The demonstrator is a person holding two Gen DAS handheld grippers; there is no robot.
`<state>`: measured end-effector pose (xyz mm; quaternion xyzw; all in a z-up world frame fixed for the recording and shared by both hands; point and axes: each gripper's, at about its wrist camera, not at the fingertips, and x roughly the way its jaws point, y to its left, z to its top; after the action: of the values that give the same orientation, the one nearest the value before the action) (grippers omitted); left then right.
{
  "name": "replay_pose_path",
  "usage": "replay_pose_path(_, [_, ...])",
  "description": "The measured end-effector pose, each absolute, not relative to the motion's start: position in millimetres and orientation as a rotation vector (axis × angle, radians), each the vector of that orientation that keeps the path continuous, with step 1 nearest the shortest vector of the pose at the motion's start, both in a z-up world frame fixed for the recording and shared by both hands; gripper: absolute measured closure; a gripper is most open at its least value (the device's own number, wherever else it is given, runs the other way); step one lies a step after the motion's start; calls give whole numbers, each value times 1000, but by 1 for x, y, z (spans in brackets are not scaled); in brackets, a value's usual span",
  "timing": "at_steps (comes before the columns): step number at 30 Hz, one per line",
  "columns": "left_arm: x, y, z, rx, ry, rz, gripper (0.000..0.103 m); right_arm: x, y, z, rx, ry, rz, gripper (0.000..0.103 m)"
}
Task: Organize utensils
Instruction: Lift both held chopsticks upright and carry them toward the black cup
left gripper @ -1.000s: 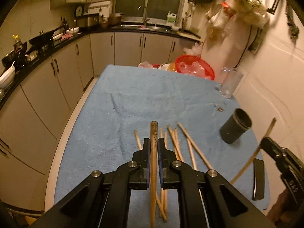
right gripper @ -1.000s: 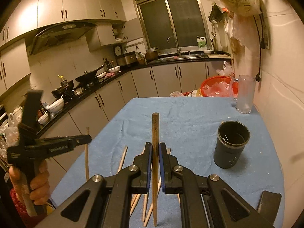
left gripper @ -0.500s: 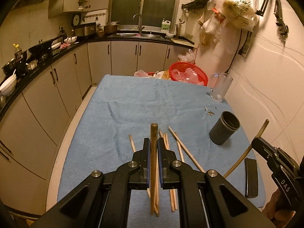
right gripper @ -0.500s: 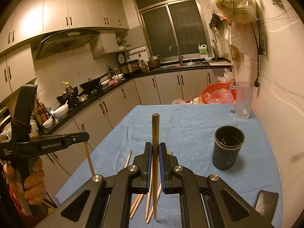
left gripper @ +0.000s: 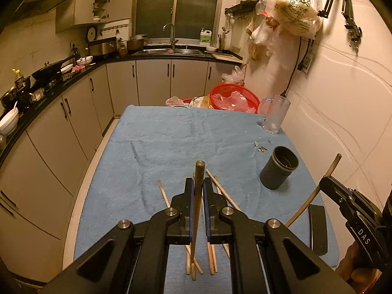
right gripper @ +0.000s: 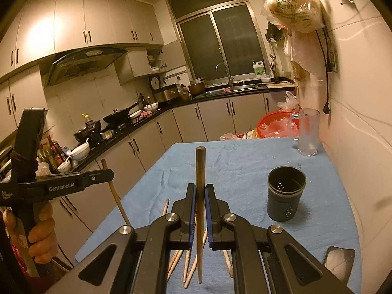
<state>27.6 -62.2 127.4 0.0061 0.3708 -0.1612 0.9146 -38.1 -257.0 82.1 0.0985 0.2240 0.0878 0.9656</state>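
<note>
2 chopsticks are off the worktop, 1 in each hand-held gripper. The left hand-held gripper [left gripper: 198,208] is squeezed tight on a chopstick [left gripper: 198,196] that stands almost straight up, so it can drop end first. The right hand-held gripper [right gripper: 200,210] pinches its own chopstick [right gripper: 200,183] the same way (its thin end points down). More loose chopsticks [left gripper: 215,188] lie on the blue cloth [left gripper: 159,142] just under both tools. The dark holder cup [right gripper: 286,192] stands open on the right, near the wall, ready for them. A clear glass mug [right gripper: 307,132] sits farther back.
</note>
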Motion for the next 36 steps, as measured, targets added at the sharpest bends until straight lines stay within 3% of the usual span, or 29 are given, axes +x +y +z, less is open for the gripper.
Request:
replay_pose_path(30, [46,-142,177,66,724,-462,96,-51,-330,123,280,358,72,95])
replay_pose_path(36, [75,-140,155,65,833,-444,95,-48,-333,118,287,372,76,95])
